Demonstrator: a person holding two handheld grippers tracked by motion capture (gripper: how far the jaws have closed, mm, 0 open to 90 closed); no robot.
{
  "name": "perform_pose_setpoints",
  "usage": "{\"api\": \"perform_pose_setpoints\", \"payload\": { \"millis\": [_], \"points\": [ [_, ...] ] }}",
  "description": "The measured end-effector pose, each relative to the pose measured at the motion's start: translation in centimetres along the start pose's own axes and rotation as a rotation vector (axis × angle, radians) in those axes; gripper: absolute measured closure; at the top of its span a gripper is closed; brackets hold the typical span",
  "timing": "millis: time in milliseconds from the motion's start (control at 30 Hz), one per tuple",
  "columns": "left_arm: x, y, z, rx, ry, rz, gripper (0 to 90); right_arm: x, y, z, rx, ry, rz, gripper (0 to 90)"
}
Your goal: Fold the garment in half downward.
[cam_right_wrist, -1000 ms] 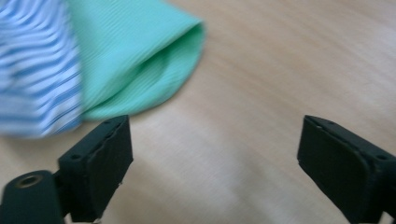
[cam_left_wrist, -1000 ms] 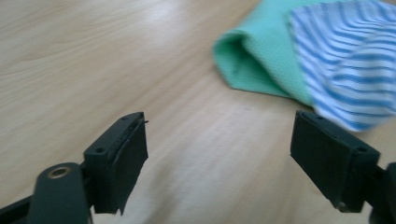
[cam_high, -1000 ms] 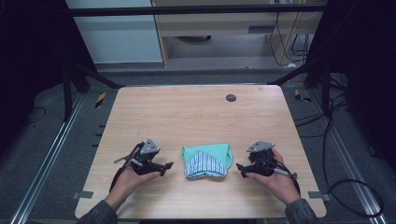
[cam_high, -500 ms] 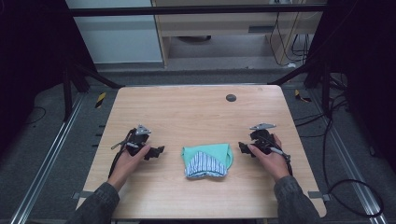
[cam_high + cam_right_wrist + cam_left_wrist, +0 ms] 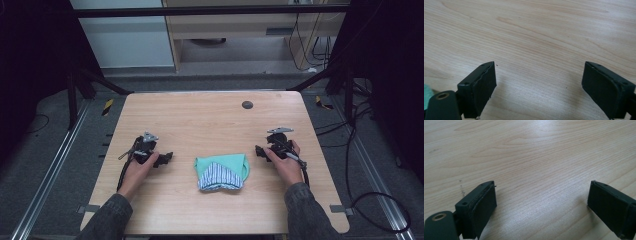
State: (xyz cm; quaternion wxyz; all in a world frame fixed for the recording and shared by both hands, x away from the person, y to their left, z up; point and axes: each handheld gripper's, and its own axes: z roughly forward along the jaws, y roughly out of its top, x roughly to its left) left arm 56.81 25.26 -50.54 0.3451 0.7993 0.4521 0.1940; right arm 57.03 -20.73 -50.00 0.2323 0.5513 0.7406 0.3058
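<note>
— Cloth [image 5: 222,170] sits folded on the table [image 5: 200,115], between both hands.
— And the left gripper [image 5: 167,158]?
— Jaws just opened wide, nothing between them, well left of the cloth.
— Right gripper [image 5: 258,150]?
— Wide too, empty, just right of the cloth.

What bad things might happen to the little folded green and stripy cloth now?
1. The folded cloth looks loosely stacked, with a striped layer over a green one. A nudge from either side might undo the fold.
2. Both claws, the left claw and the right claw, are open and apart from the cloth with bare table between. A pinch at only the top layer may lift it alone.
3. The cloth lies fairly near the table's front edge, so a drag toward the person might pull it off.
</note>
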Motion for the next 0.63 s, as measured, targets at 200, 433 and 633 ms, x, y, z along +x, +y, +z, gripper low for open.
{"api": "perform_pose_setpoints", "payload": {
  "millis": [200,433,633],
  "points": [
    [-0.2,0.0,0.3,0.0,0.015,0.022,7.0,-0.3,-0.2,0.6,-0.001,-0.017,0.03,10.7],
    [-0.3,0.0,0.3,0.011,0.021,0.015,3.1,0.1,-0.5,1.1,-0.028,-0.053,0.056,3.1],
    [-0.3,0.0,0.3,0.011,0.025,0.011,2.7,0.2,-0.5,1.1,-0.02,-0.072,0.083,0.4]
  ]
}}
